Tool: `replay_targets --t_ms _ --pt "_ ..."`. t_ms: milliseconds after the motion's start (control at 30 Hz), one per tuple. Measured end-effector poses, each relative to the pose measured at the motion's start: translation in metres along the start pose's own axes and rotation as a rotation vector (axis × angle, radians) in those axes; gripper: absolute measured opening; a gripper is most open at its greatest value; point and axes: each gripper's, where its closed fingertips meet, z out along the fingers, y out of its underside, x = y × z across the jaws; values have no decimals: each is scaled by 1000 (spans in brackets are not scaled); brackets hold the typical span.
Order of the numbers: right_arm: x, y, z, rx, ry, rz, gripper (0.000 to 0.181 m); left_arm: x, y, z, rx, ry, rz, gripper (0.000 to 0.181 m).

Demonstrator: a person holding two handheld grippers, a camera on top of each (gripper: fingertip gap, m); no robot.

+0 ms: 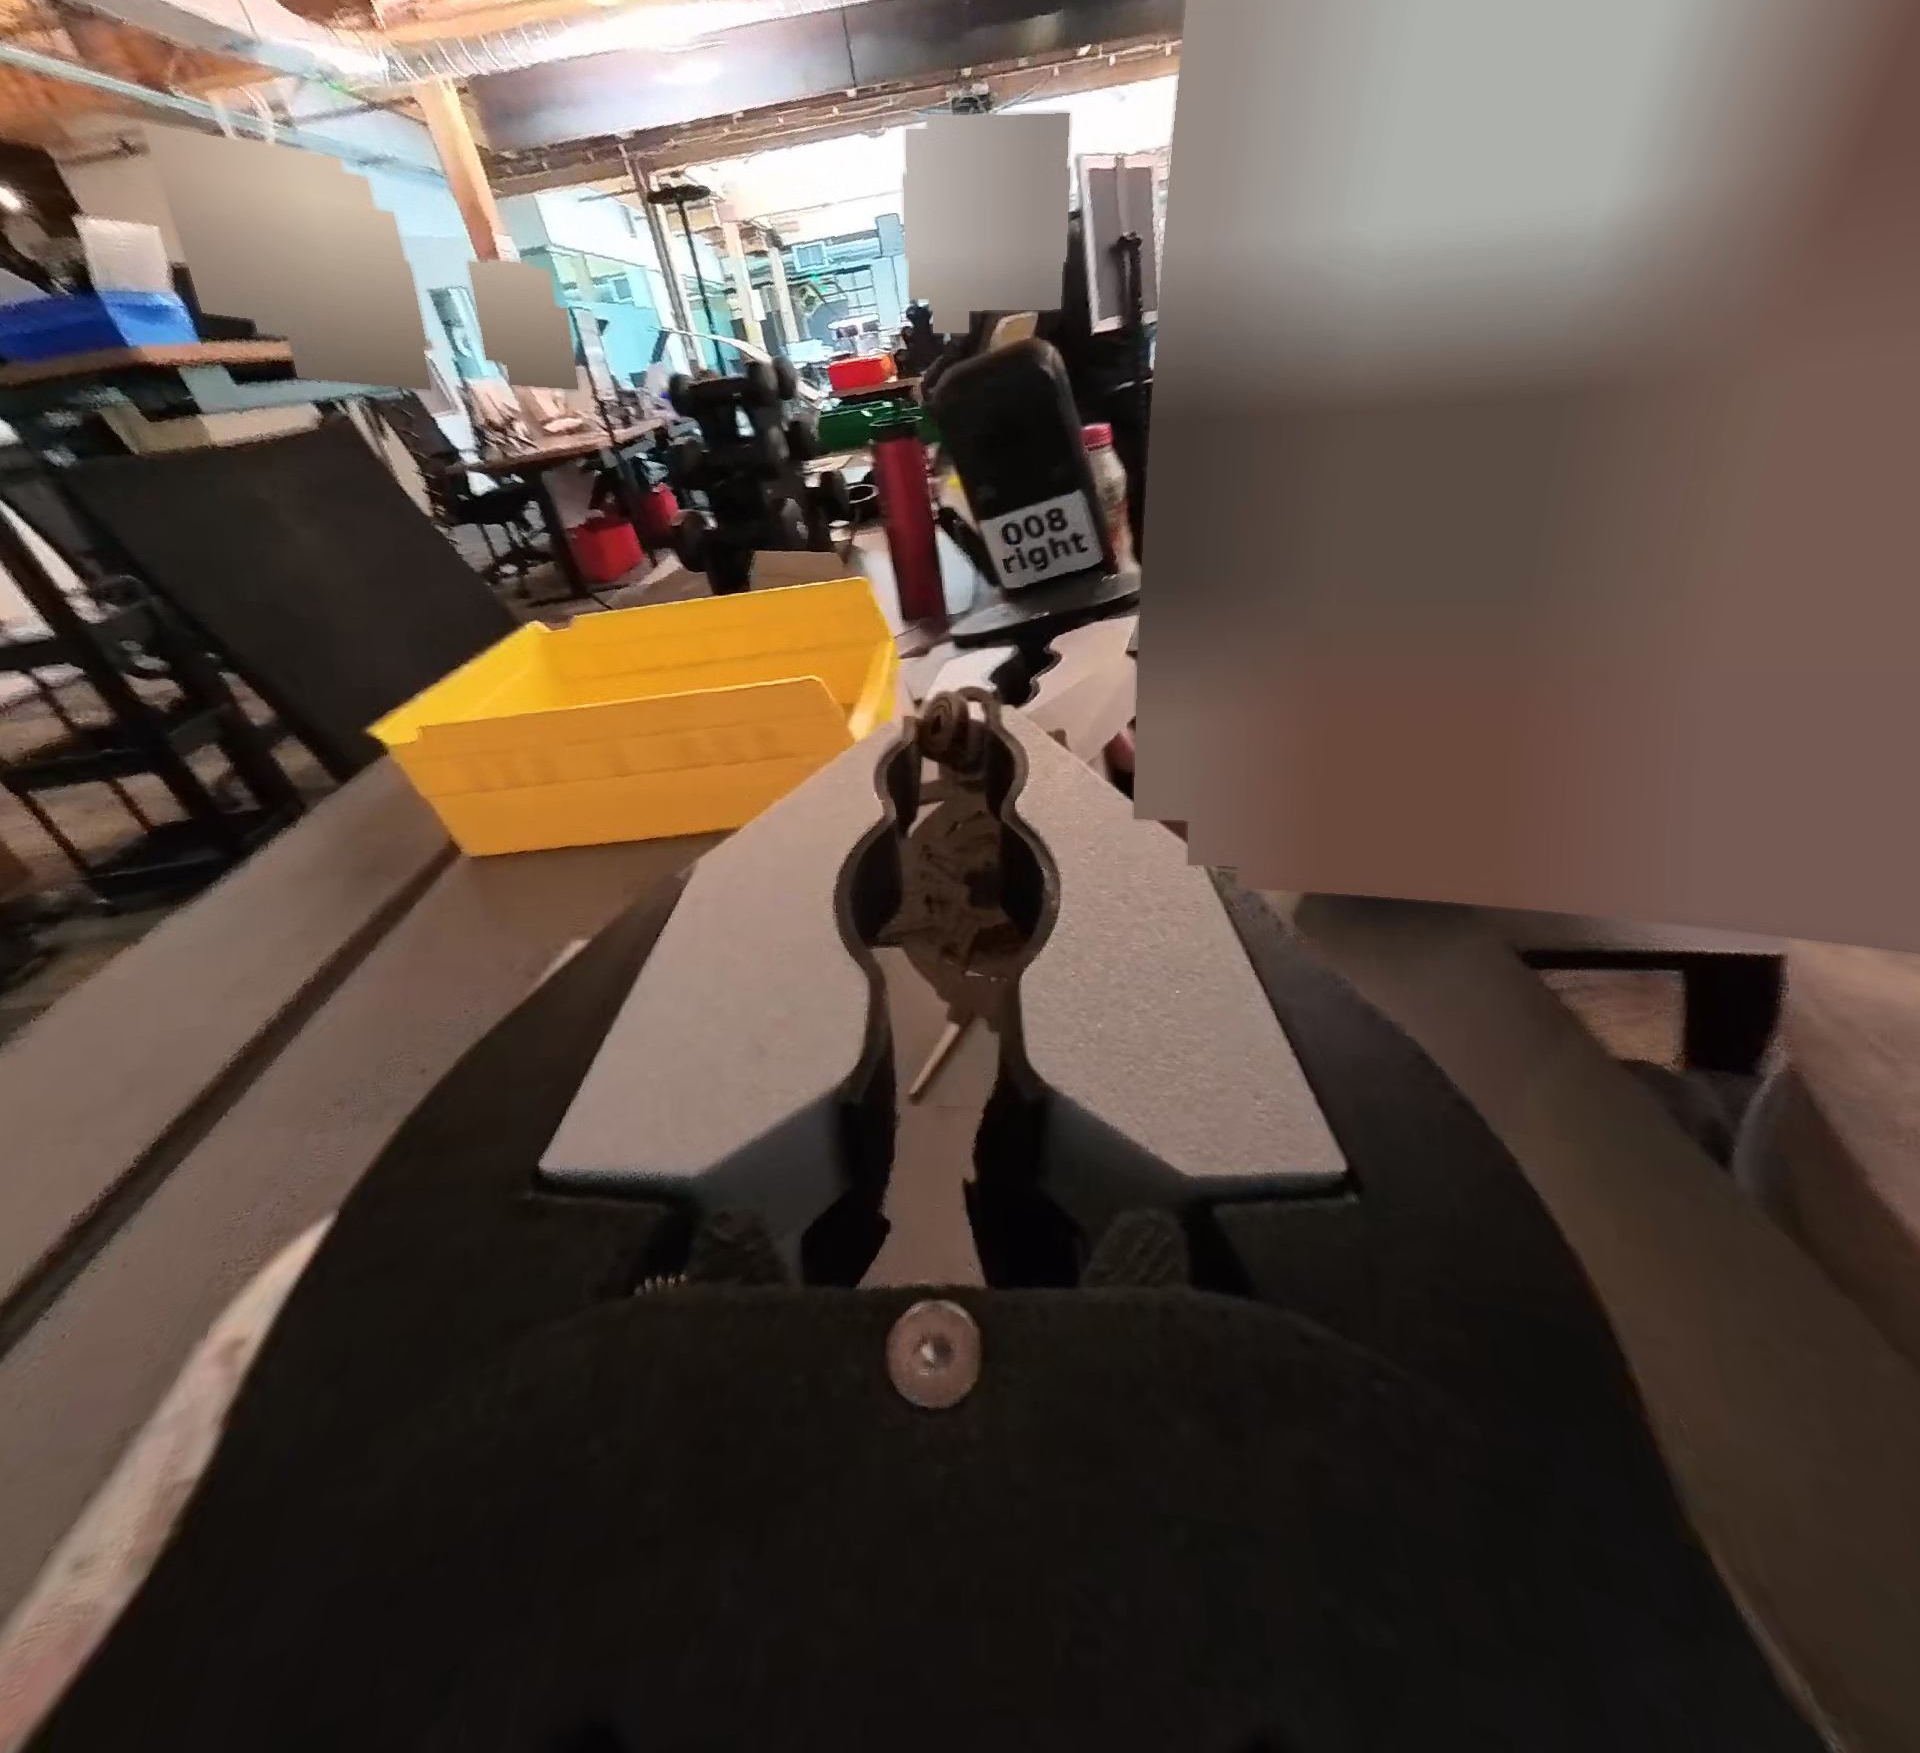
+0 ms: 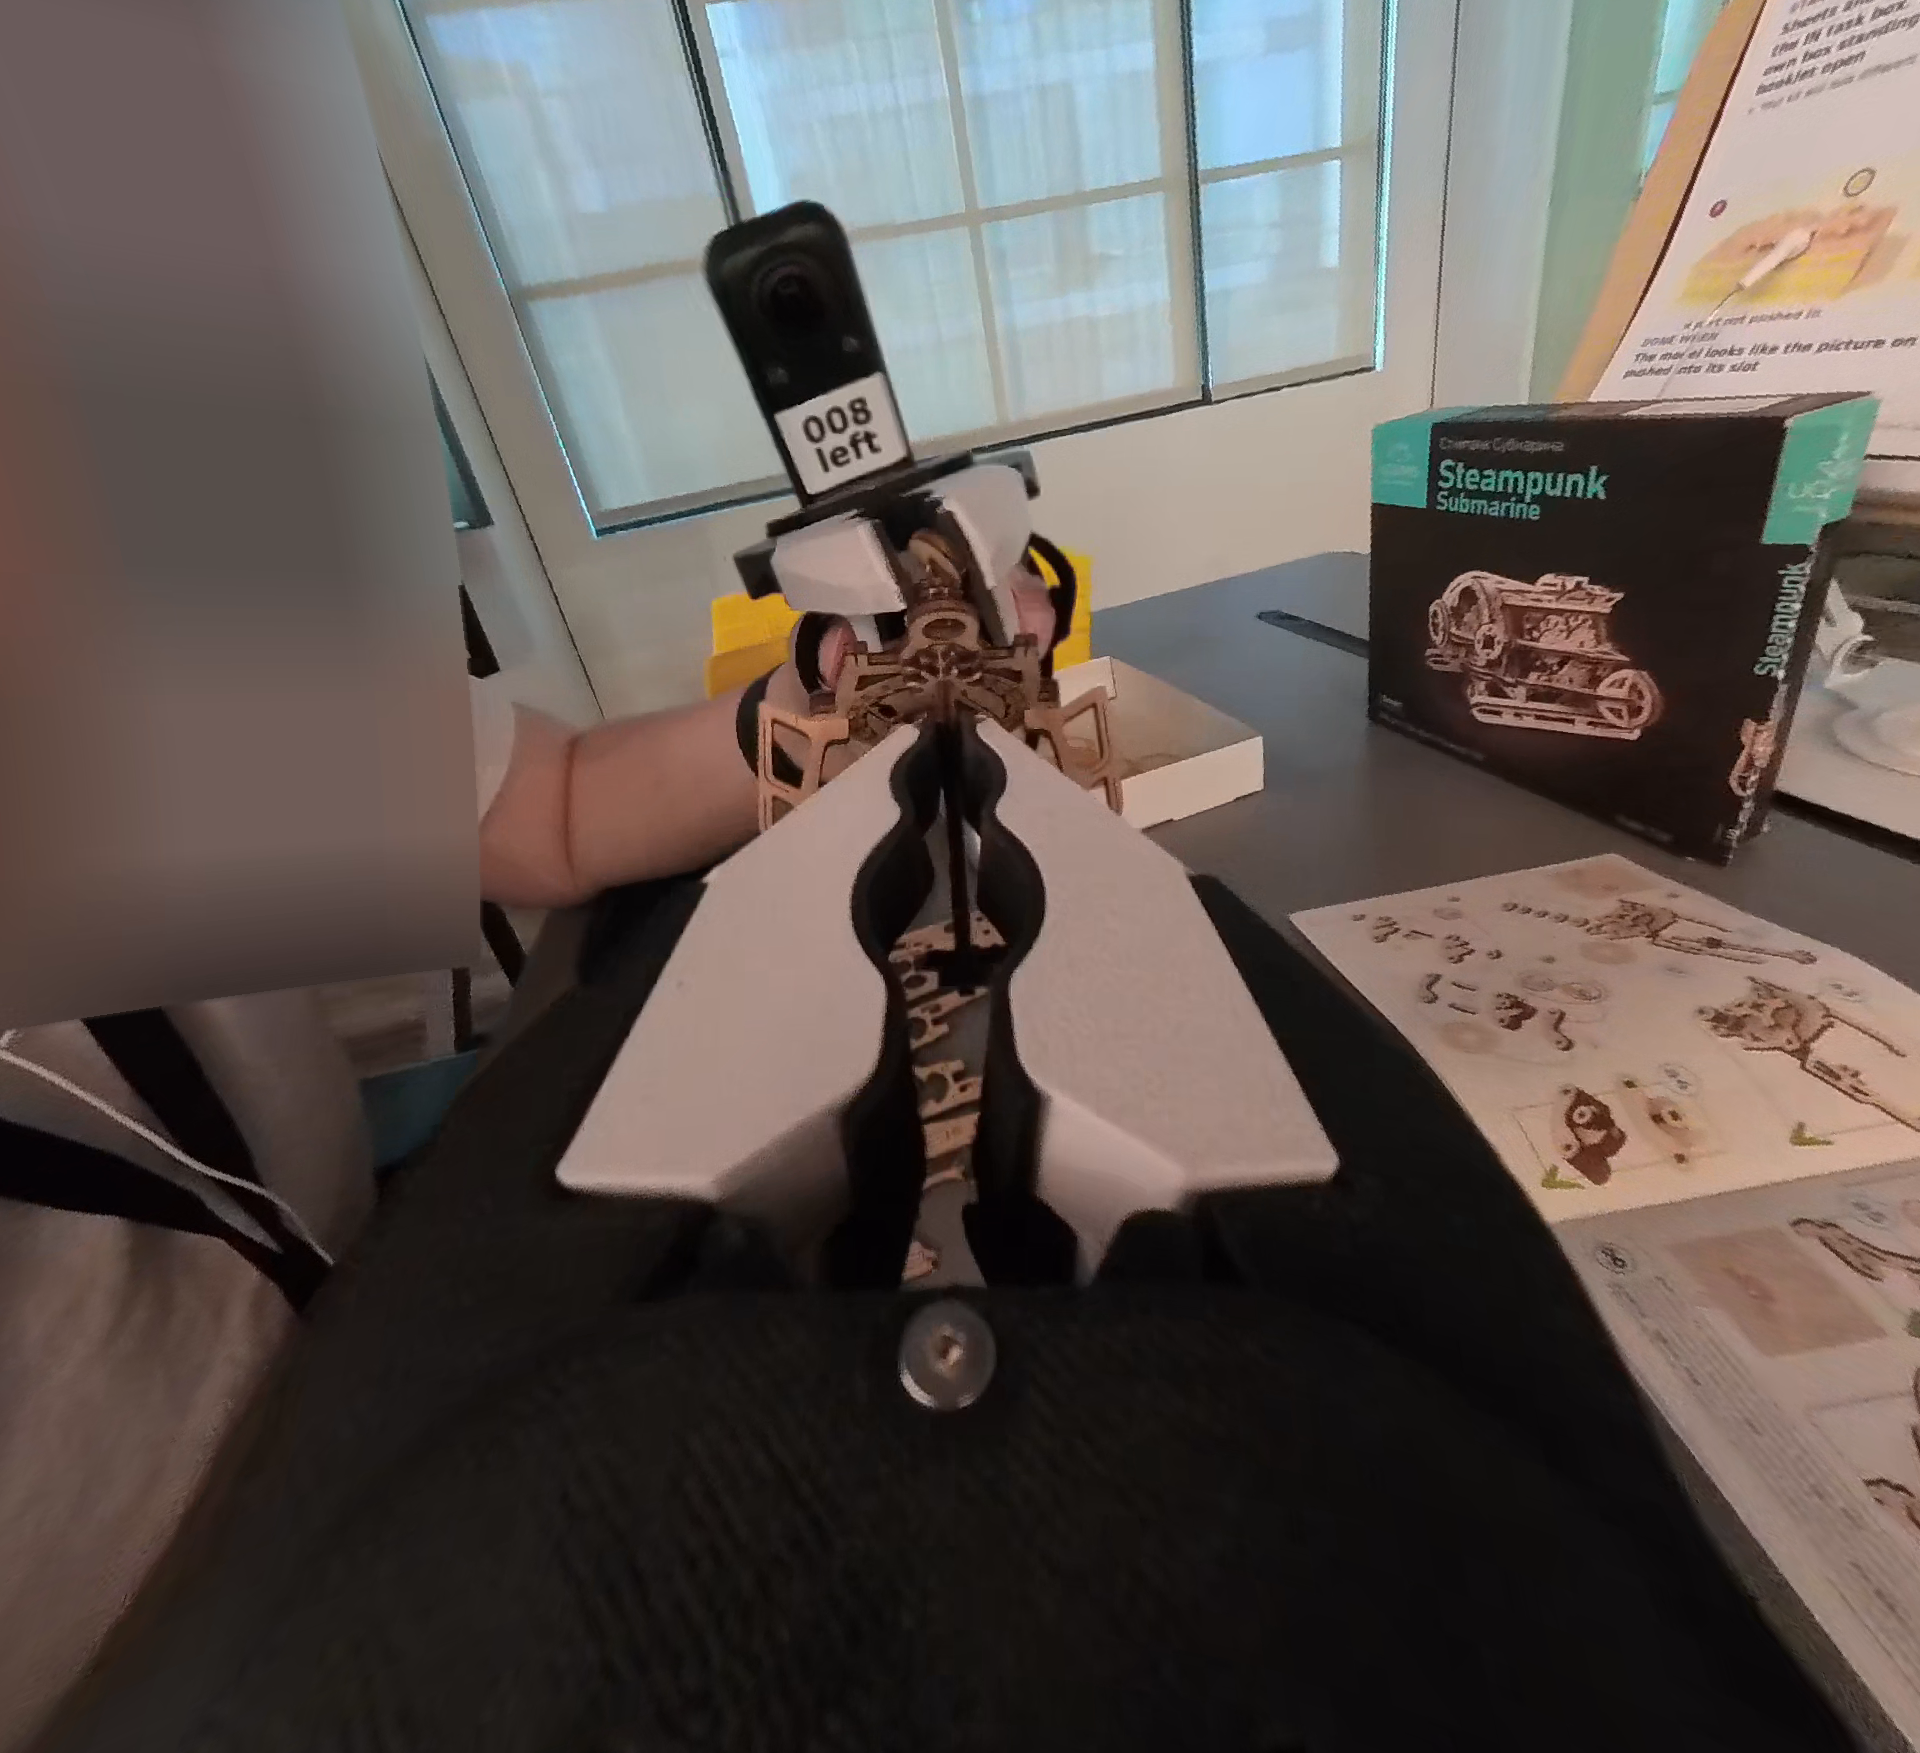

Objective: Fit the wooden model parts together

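yellow bin [image 1: 634,727], tan lattice-cut wooden model [image 2: 935,685], black-and-teal box [image 2: 1590,623]

Pale laser-cut wooden model [image 2: 940,680], glossy yellow plastic bin [image 1: 644,727]

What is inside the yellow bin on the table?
The left wrist view shows only a yellow divider standing across the yellow bin, plus bare inner walls. No parts appear, but the front wall covers the floor, so something low could lie hidden.
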Motion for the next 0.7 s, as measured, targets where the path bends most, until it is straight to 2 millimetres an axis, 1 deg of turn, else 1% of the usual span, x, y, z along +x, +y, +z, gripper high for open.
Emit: replay_targets --t_ms 67,100,233,367,567,700 --pt "0 0 0 -4 8 -21 1 0 0 0 9 27 -61 10" --pt "0 0 0 -7 13 -27 1 0 1 0 12 28 -63 10" --pt "3 1 -1 -4 13 -2 1 -3 2 0 2 -11 -3 11" --pt "4 2 0 -8 13 7 1 -5 4 -1 -13 -12 -21 11" --pt "8 4 -1 -9 19 25 1 -8 7 0 -62 -54 38 14" --pt "10 4 -2 -6 15 39 1 -9 8 0 -70 -62 27 14"
